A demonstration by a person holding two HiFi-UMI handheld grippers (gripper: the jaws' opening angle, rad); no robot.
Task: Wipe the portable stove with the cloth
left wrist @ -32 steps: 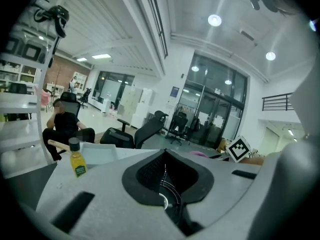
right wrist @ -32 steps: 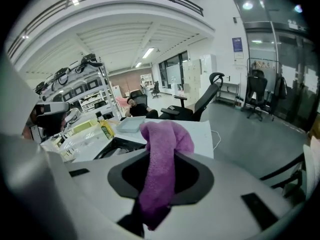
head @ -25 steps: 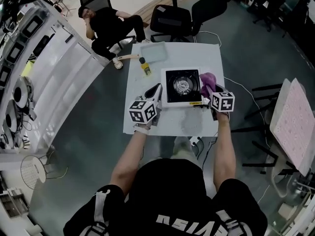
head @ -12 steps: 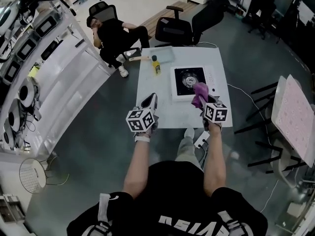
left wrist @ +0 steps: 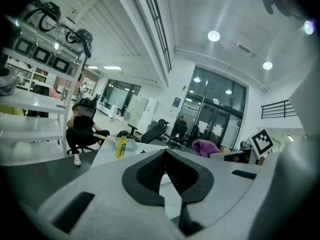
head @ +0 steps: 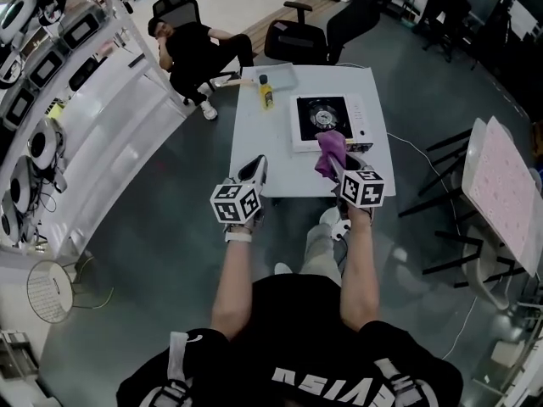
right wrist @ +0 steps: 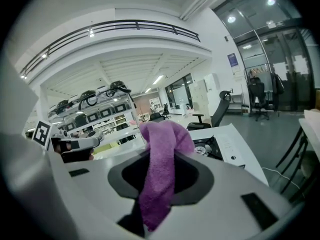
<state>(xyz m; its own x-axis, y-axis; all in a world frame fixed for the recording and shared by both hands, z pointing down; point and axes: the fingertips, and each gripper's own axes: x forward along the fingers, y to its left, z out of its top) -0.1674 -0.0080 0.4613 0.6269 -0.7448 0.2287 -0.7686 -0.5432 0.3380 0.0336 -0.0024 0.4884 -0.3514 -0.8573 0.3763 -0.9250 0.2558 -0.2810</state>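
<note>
The portable stove, white with a black burner top, sits on the far right part of the white table; the right gripper view shows the stove behind the cloth. My right gripper is shut on the purple cloth, which hangs just in front of the stove's near edge. That cloth drapes over the jaws of the right gripper. My left gripper hovers over the table's near left part, shut with nothing in it; its fingertips meet in the left gripper view.
A yellow bottle and a shallow tray stand at the table's far left. A person sits in a chair beyond the table, next to an office chair. Shelving runs along the left.
Both grippers have drawn back from beside the stove toward the table's near edge. The right one has carried the purple cloth away from the stove's right side.
</note>
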